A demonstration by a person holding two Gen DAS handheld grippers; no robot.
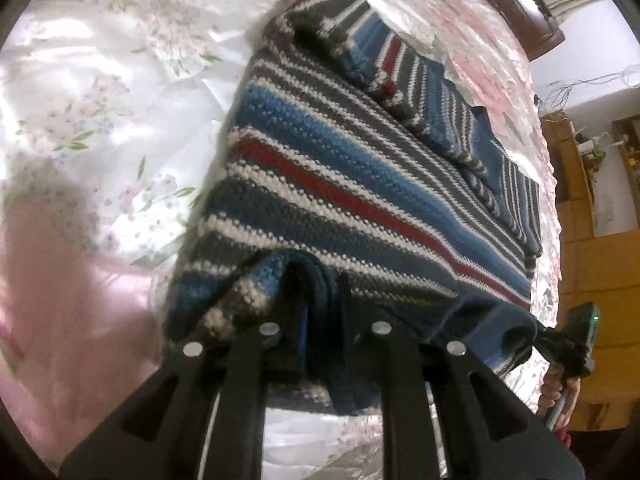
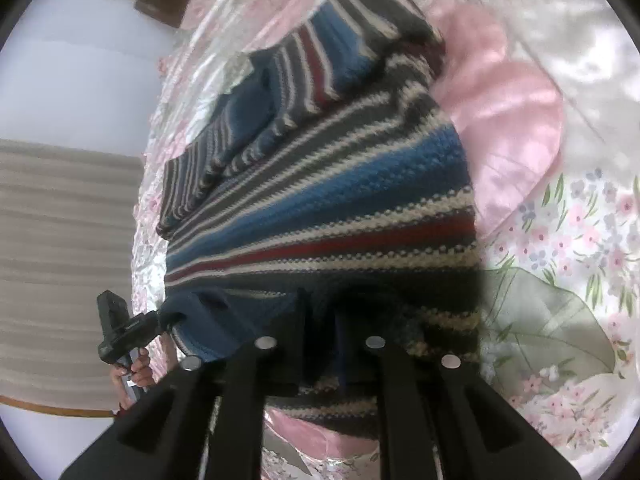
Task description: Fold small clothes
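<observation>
Left gripper is clamped on a bunched corner of the sweater's hem, right gripper likewise on the other hem corner; both hold thick knit, several layers in the bite. Sweater lies on the bed, hem end lifted toward me, sleeves already folded in across the far part. Risks, left first: my left bite looks shallow and lumpy, so the knit could creep out mid-fold and that corner drops. Between the grippers the hem sags; if I carry it over unevenly the fold line skews. The loose sleeves could slide off when the body moves. Satin bedcover is slick, so the whole sweater may drag toward me instead of folding. Right bite is dark in view, depth hard to judge; same slip risk.
</observation>
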